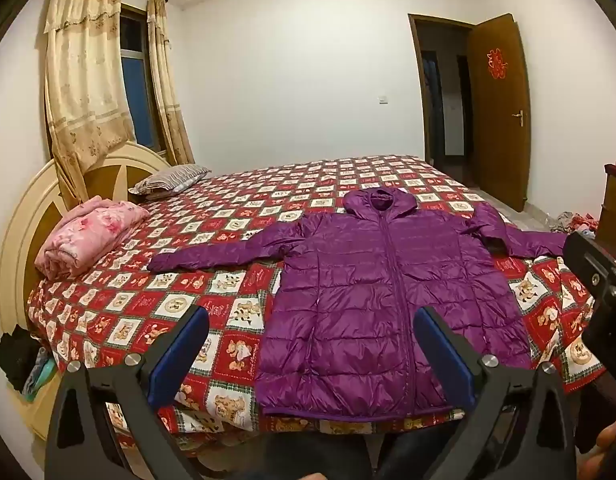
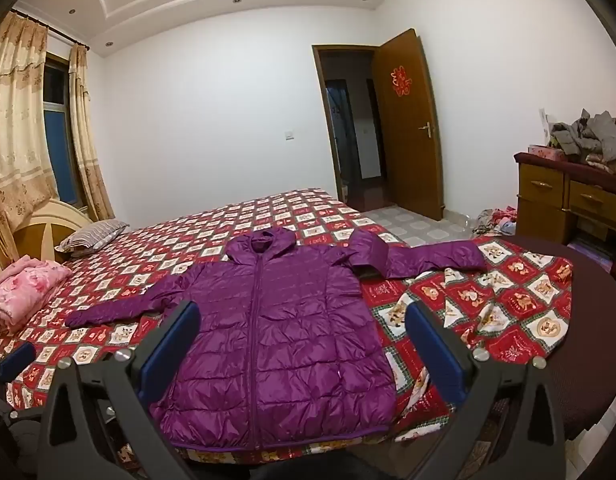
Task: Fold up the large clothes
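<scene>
The purple jacket [image 1: 384,300] lies spread flat, sleeves out, on the bed [image 1: 119,320], ready for folding. The left gripper [image 1: 312,344] and right gripper [image 2: 303,340] hover over its hem, jaws wide and empty.

Hidden behind the right claw [image 1: 600,280] at the frame's right edge in the left wrist view: the cuff of the purple jacket's [image 1: 372,300] far sleeve. Cut off by the left border of the right wrist view: most of the left claw [image 2: 15,360], only one blue pad showing. Too small to read: the red ornament [image 2: 400,80] on the door [image 2: 408,140]; too jumbled to tell apart: the clothes heap [image 2: 588,136] on the dresser [image 2: 556,200].
</scene>
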